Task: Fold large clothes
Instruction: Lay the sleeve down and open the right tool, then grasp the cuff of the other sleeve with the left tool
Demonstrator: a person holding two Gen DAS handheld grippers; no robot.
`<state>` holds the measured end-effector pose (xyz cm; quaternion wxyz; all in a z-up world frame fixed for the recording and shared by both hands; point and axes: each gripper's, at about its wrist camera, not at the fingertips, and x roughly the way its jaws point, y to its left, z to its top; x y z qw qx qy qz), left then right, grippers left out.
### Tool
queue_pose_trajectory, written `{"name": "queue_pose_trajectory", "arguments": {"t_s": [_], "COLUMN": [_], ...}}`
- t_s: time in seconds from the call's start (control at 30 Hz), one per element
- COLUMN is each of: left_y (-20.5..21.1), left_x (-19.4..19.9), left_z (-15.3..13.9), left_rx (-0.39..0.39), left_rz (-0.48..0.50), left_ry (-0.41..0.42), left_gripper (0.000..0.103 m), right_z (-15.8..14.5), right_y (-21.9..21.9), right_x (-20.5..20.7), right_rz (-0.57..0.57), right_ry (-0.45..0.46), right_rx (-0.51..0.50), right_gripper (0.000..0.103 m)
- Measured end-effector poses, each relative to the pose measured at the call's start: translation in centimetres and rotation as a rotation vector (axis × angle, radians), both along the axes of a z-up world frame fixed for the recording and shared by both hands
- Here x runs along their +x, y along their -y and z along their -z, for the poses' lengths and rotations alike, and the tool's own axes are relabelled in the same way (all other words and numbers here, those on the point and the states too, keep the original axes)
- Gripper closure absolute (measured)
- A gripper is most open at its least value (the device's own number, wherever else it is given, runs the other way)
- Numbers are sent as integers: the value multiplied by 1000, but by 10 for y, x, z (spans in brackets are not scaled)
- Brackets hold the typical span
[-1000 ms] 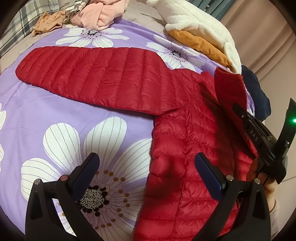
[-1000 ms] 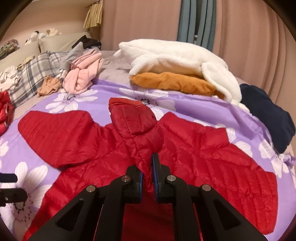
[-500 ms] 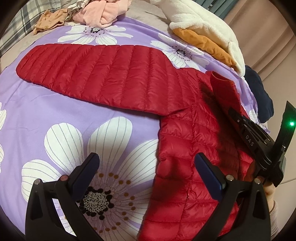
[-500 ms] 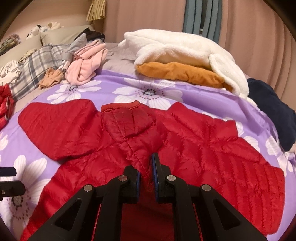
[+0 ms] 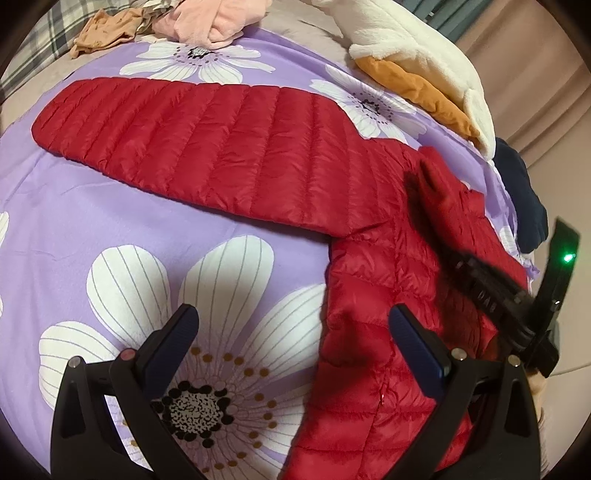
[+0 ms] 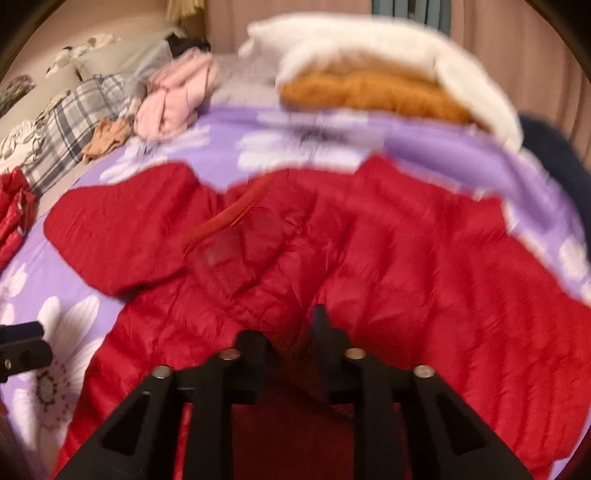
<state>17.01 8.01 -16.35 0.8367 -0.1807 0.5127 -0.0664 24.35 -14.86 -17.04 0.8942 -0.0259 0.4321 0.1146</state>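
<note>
Purple floral bedspread [image 5: 74,229] covers the bed, big white flowers printed on it. Red puffer jacket [image 5: 369,288] lies spread flat across the middle of the bedspread, one sleeve [image 5: 192,136] stretched out straight toward the bedspread's left edge, hood [image 6: 236,236] folded down onto the body in the right wrist view. White fleece garment [image 5: 417,48] piled on an orange one [image 5: 417,92] at the far edge; navy garment [image 5: 524,199] at the far right corner. Pink clothes [image 5: 207,22], tan cloth [image 5: 107,33] and plaid fabric [image 6: 66,129] bunched at the far left corner. Another red item [image 6: 14,206] at the left edge, partly cut off.

Left gripper [image 5: 291,332] hovers above the jacket's side edge, fingers wide apart, nothing between them. Right gripper [image 6: 288,332] sits low over the jacket body, jaws parted a bit with a clear gap; frame is motion-blurred, cannot tell if any fabric is caught.
</note>
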Motion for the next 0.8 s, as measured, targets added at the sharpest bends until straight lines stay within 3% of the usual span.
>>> {"name": "queue_pose_trajectory", "arguments": {"t_s": [0.13,0.23,0.33,0.4,0.5,0.57,0.8], "left_y": [-11,-26,-45,-57,-75,-89,-135], "left_x": [4,8,11,13,16,16,22], "left_z": [-2,-5,-9,-10,-8,-5,11], "left_rx": [-5,-22,-48,-66,-104,-122,-252], "left_rz": [-34,-69,-119,-154,-211,-246,-359], "left_ry": [10,19,36,41,34,22,0], "left_gripper": [0,0,0,0,0,0,0], "right_z": [-5,-22,-41,-48,-44,-37,3], "right_y": [1,8,15,18,18,13,-9], "right_x": [-6,-11,-16,-13,-1,7,21], "right_rz": [-48,-89,-65,-5,46,63,17], "right_ry": [-42,-58,12,56,65,63,-74], "right_rx": [74,216,285,267,257,221,80], "right_gripper": [54,53,53,55,68,70,71]}}
